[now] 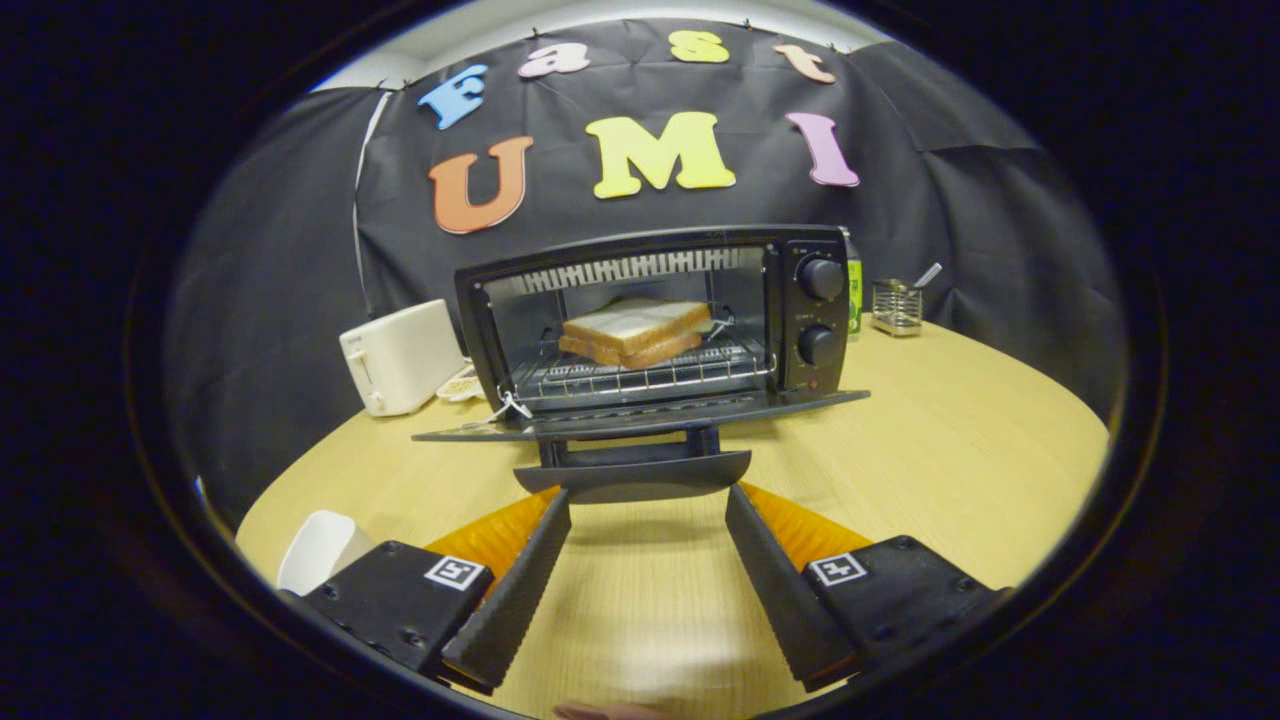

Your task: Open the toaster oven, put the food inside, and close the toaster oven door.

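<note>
A black toaster oven point(800, 310) stands on the wooden table beyond my fingers, with two knobs on its right panel. Its door point(640, 415) hangs open and lies flat towards me, and its handle point(632, 475) sits just ahead of my fingertips. Inside, a stack of sliced bread point(636, 330) rests on the wire rack point(640, 375). My gripper point(648, 492) is open, the fingers spread about as wide as the handle, with only bare table between them.
A white pop-up toaster point(400, 357) stands left of the oven, with a small dish point(460, 384) beside it. A wire holder point(896, 305) and a green bottle point(854, 285) sit behind the oven on the right. A white cup point(320, 548) lies near my left finger.
</note>
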Action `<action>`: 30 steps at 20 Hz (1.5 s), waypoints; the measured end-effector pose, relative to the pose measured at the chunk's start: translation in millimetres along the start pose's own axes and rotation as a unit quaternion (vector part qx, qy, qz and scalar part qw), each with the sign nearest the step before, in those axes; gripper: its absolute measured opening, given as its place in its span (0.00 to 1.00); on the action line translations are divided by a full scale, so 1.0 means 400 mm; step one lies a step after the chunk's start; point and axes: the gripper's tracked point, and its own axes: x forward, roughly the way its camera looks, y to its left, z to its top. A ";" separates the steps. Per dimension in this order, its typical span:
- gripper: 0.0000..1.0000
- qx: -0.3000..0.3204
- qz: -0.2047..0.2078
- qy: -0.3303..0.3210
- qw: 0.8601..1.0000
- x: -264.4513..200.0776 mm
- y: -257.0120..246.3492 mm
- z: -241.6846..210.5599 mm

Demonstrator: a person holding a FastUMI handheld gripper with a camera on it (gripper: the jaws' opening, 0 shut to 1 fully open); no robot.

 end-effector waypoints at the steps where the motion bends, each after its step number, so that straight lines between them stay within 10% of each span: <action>1: 1.00 -0.001 0.000 -0.008 1.000 0.000 0.000 0.006; 30: 1.00 -0.076 -0.031 -0.090 0.993 -0.079 0.031 0.290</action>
